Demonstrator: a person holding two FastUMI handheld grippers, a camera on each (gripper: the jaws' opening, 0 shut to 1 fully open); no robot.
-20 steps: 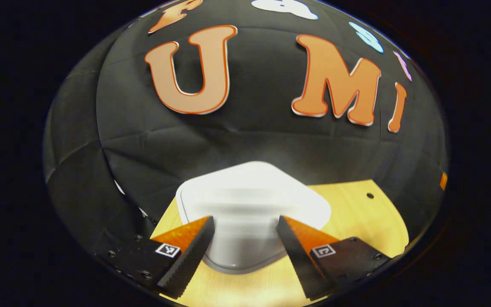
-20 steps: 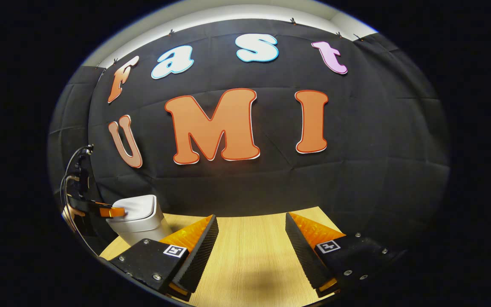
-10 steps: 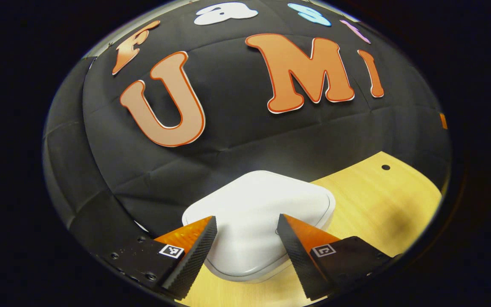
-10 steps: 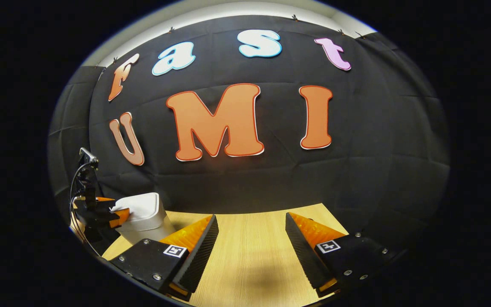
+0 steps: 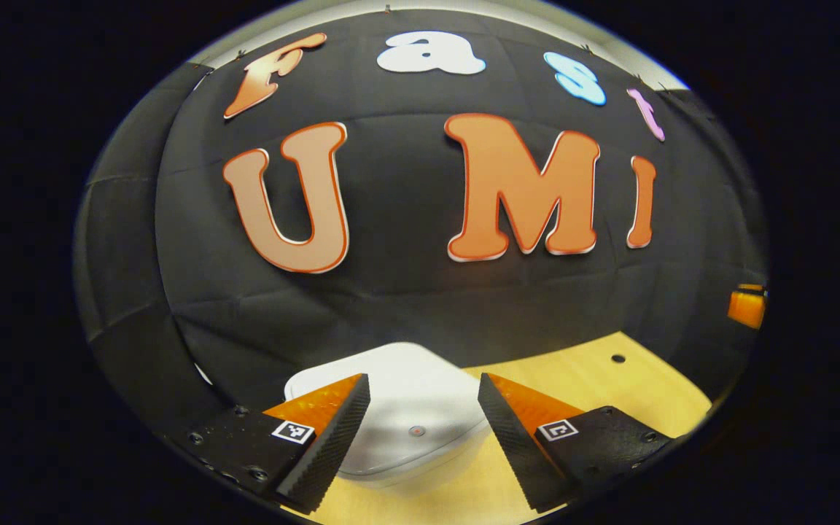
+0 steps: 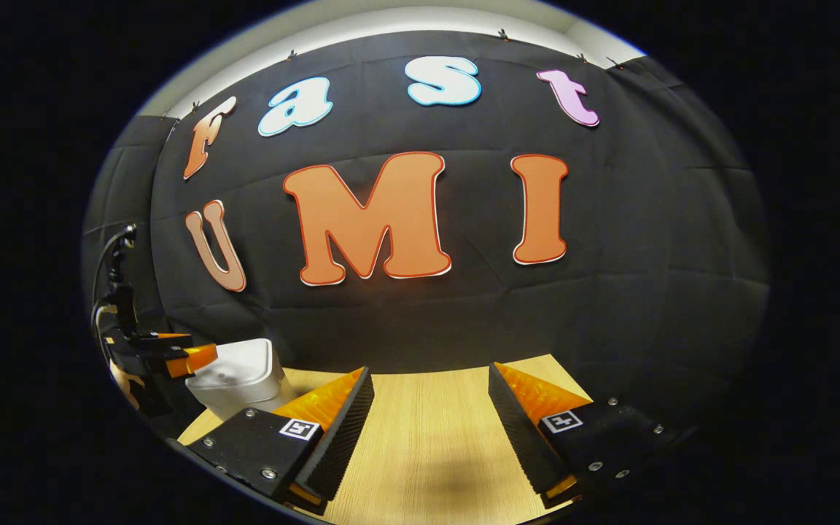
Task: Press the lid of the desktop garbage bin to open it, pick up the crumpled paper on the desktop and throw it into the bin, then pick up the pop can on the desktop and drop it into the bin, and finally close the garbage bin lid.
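While both tongs point(image 5: 424, 430) point(image 6: 431, 423) gape empty, smooth rounded white bin point(image 5: 398, 415) sits lidded.

1. One white desktop garbage bin point(image 5: 398, 423), lid point(image 6: 234, 362) down, seen in both the left gripper view and the right gripper view.
2. One small round dot point(image 5: 413, 431) on the bin's lid.
3. One wooden desktop point(image 6: 427, 430) under the bin.
4. One small dark hole point(image 5: 617, 358) in the desktop, in the left gripper view.
5. Two grippers: the left gripper point(image 5: 420, 430), which also shows far off at the left edge of the right gripper view, and the right gripper point(image 6: 431, 437).
6. Two fingers on each gripper, four fingers in all.
7. Two square printed markers in each view, one per finger point(image 5: 293, 432).
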